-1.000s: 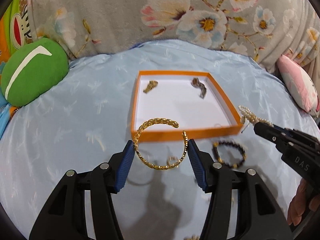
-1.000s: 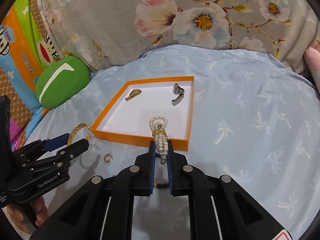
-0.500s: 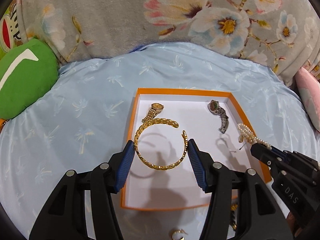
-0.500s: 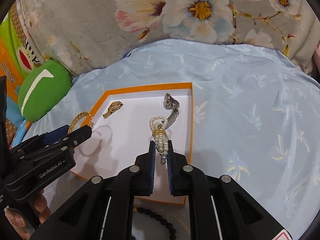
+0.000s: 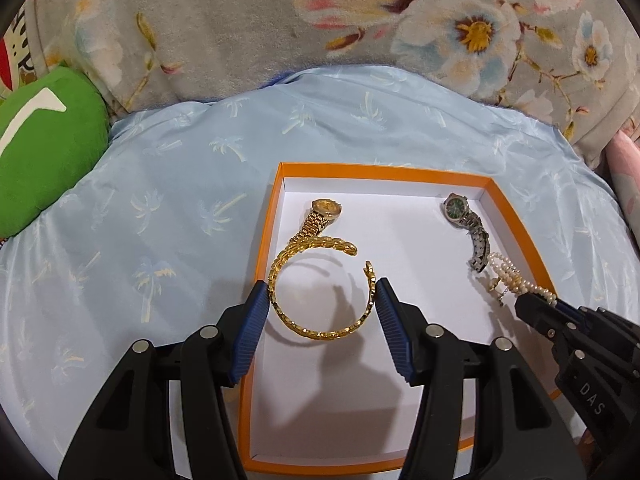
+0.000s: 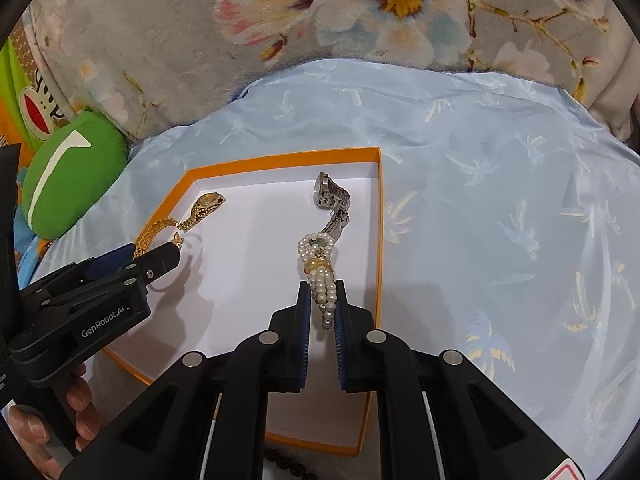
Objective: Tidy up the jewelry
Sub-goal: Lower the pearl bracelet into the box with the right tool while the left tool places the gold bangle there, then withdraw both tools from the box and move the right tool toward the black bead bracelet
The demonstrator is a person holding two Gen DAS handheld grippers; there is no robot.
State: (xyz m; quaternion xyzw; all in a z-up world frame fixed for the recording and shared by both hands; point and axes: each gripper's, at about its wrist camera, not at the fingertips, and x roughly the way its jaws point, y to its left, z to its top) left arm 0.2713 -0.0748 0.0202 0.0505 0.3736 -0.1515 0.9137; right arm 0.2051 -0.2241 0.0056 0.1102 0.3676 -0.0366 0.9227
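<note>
Pearl bracelet [image 6: 320, 276] is hanging pinched between the right gripper [image 6: 322, 300], fingers narrow on it, its long axis running toward twelve o'clock, its looped end just short of the silver watch [image 6: 332, 200]. At nine o'clock the left gripper [image 5: 322, 300] is bracing a gold chain bangle [image 5: 320, 288] across wider-set fingers, its open gap at one o'clock, the gold watch [image 5: 320, 218] just beyond. Both pieces are hovering over the orange box [image 5: 384, 171], so I'd say each arm is placed to lower its own.
</note>
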